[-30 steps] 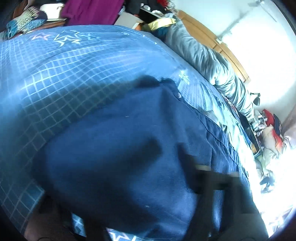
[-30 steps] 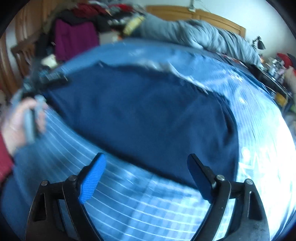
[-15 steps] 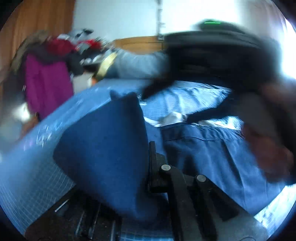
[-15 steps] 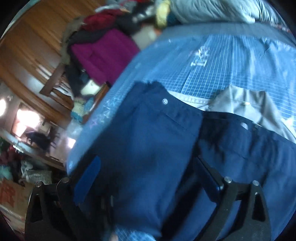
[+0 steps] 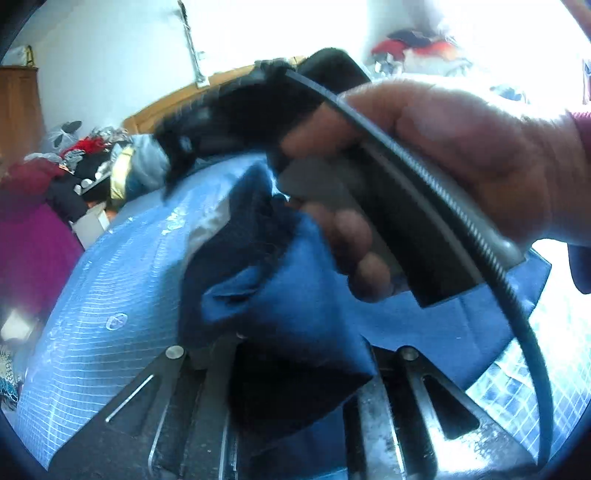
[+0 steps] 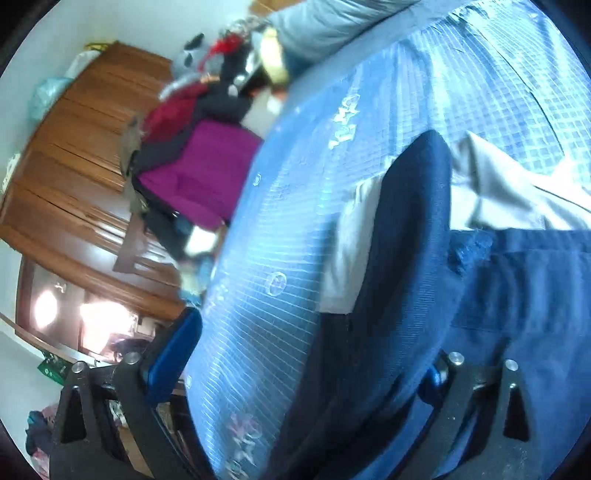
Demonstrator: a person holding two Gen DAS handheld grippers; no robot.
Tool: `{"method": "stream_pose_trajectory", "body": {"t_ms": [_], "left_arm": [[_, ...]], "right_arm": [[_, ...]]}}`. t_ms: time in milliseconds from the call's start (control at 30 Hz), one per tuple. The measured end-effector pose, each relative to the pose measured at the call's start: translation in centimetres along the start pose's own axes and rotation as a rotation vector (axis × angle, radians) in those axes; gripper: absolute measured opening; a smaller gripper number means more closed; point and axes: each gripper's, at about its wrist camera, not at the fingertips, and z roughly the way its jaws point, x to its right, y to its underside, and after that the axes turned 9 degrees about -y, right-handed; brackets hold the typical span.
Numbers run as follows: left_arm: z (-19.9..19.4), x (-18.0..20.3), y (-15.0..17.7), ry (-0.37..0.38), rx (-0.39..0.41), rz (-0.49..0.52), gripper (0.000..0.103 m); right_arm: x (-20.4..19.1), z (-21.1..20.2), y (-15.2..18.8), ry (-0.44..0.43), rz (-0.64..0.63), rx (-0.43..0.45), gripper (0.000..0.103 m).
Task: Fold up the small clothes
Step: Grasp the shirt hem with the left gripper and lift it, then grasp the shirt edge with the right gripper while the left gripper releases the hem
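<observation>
A dark navy garment (image 5: 295, 295) lies on the blue checked bedsheet (image 5: 122, 280). In the left wrist view my left gripper (image 5: 295, 365) is shut on a bunched fold of it and holds it off the sheet. A hand holding the other gripper (image 5: 424, 177) fills the upper right of that view, right above the fold. In the right wrist view my right gripper (image 6: 306, 350) is open, its blue left pad (image 6: 173, 350) off the bed's side and its right finger on the navy garment (image 6: 406, 258). A grey-white inner layer (image 6: 498, 192) shows beside the navy cloth.
A pile of clothes with a magenta piece (image 6: 207, 173) sits by the bed's far side, before a wooden wardrobe (image 6: 74, 166). A grey duvet (image 6: 325, 26) lies at the headboard. The bed's edge (image 6: 221, 332) runs under my right gripper.
My left gripper has lifted the navy fold and carried it over toward the other hand. My right gripper has swung left, with its left finger now past the bed's edge.
</observation>
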Motion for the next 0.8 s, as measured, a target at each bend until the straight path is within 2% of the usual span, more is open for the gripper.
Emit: {"method": "stream_pose_trajectory", "body": {"t_ms": [67,133,233,300,333,400,500,567,667,733,767,800], "left_arm": [[0.5,-0.2,0.0,0.004,-0.014,-0.019,0.008],[0.3,-1.7,0.0,-0.007,-0.008,-0.071,0.007],[-0.4,-4.8,-0.8,-0.042,0.005,-0.190,0.005],[-0.7,-6.4,-1.3,-0.056,0.013,-0.255,0.004],[-0.9,-7.0,-1.5,-0.064,0.019,-0.274,0.004],[-1.0,-7.5,-1.5,-0.063,0.023,-0.284,0.004],[-1.1,-6.9,-0.9,-0.061,0.018,-0.265,0.004],[-1.0,-5.7,-0.6,-0.053,0.011,-0.232,0.004],[-1.3,-3.5,0.0,-0.034,0.002,-0.160,0.004],[-1.3,-1.9,0.1,-0.022,-0.004,-0.100,0.004],[-1.2,-1.0,-0.1,-0.022,0.000,-0.067,0.004],[-1.3,-0.4,-0.3,-0.017,0.003,-0.046,0.004]], "right_arm": [[2.2,-0.1,0.4,0.040,0.036,-0.036,0.081],[4.3,-1.7,1.2,0.055,0.075,-0.008,0.081],[5.6,-4.5,2.3,-0.004,0.117,0.045,0.084],[6.1,-6.8,2.6,-0.045,0.132,0.097,0.092],[6.5,-7.6,2.9,-0.068,0.156,0.109,0.092],[6.8,-7.8,2.7,-0.113,0.181,0.084,0.092],[6.0,-6.0,1.2,-0.151,0.177,0.012,0.097],[5.1,-4.7,0.3,-0.164,0.150,-0.028,0.097],[4.3,-2.8,-0.7,-0.159,0.131,-0.036,0.097],[4.7,-1.6,-0.8,-0.132,0.120,-0.033,0.080],[4.9,-1.1,-0.7,-0.128,0.114,-0.042,0.047],[5.5,-0.7,-0.5,-0.123,0.121,-0.068,0.021]]}}
